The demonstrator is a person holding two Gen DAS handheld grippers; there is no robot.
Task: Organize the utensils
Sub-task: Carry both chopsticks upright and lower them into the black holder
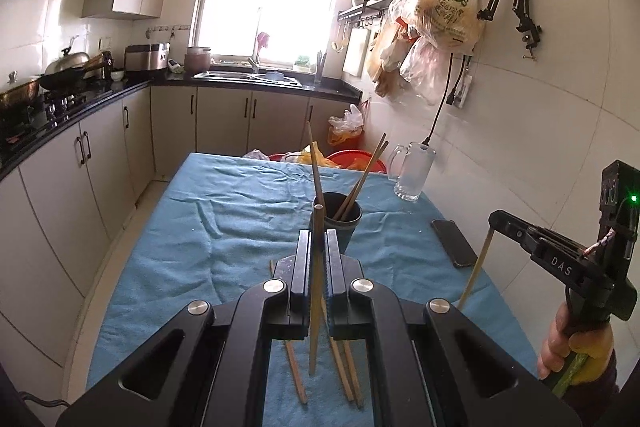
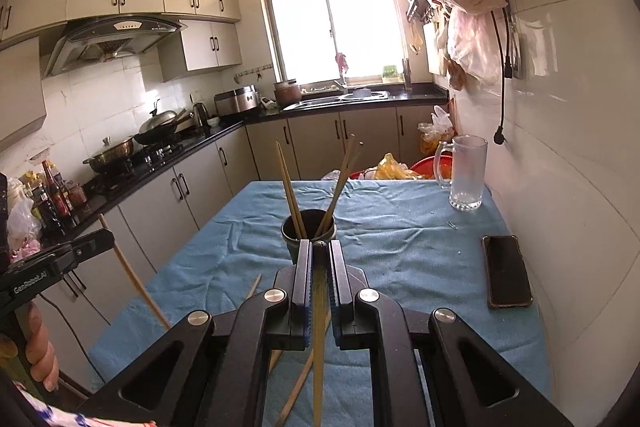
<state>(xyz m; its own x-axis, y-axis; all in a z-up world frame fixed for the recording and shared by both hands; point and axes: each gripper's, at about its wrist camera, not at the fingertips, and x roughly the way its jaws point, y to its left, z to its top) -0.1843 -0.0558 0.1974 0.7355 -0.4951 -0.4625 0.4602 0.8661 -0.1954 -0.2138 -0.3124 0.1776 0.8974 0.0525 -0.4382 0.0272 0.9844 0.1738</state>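
Observation:
A dark green cup (image 1: 340,223) stands mid-table on the blue cloth, also in the right wrist view (image 2: 308,229), with three chopsticks (image 1: 360,179) leaning in it. My left gripper (image 1: 319,239) is shut on a wooden chopstick (image 1: 316,307), held upright just before the cup. My right gripper (image 2: 319,251) is shut on a yellowish chopstick (image 2: 319,347), also held upright close behind the cup. The right gripper shows in the left wrist view (image 1: 494,223) at the right. Several loose chopsticks (image 1: 344,367) lie on the cloth under the grippers.
A black phone (image 2: 506,271) lies at the table's right side near the tiled wall. A glass mug (image 2: 466,173) stands at the far right corner. Red basins (image 1: 356,159) with bags sit beyond the table. Kitchen counters (image 2: 160,163) run along the left.

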